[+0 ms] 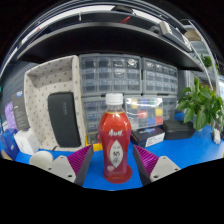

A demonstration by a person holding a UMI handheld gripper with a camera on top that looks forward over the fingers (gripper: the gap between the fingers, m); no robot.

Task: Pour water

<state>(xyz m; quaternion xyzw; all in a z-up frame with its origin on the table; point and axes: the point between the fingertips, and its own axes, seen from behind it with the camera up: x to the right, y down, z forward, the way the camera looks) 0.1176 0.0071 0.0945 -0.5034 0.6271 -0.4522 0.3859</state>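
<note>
— What's nearest, from where you stand?

— The gripper (112, 160), its two fingers with purple pads (80, 160) reaching forward over a bright blue tabletop (190, 148). Between them stands a clear plastic bottle of red drink with a white cap and a red label (115, 146), upright on the blue surface.

— Is it clenched on the bottle?

— The pads sit right against the bottle's sides, but I cannot tell whether both are actually pressing on it or merely flanking it. The bottle rests on the table all the same.

— And around it?

— Just behind the bottle, to the right, a small dark box (150, 136) lies on the table. Further right stands a green leafy potted plant (200, 103). To the left rises a pale, dotted upright panel with a dark rectangular opening (55, 105).

— Anything blocking the way beyond?

— A wall of translucent grey plastic drawer cabinets (125, 80) closes off the back, with a clear storage bin (150, 108) stacked in front of them. Overhead runs a dark curved shelf edge (100, 22).
</note>
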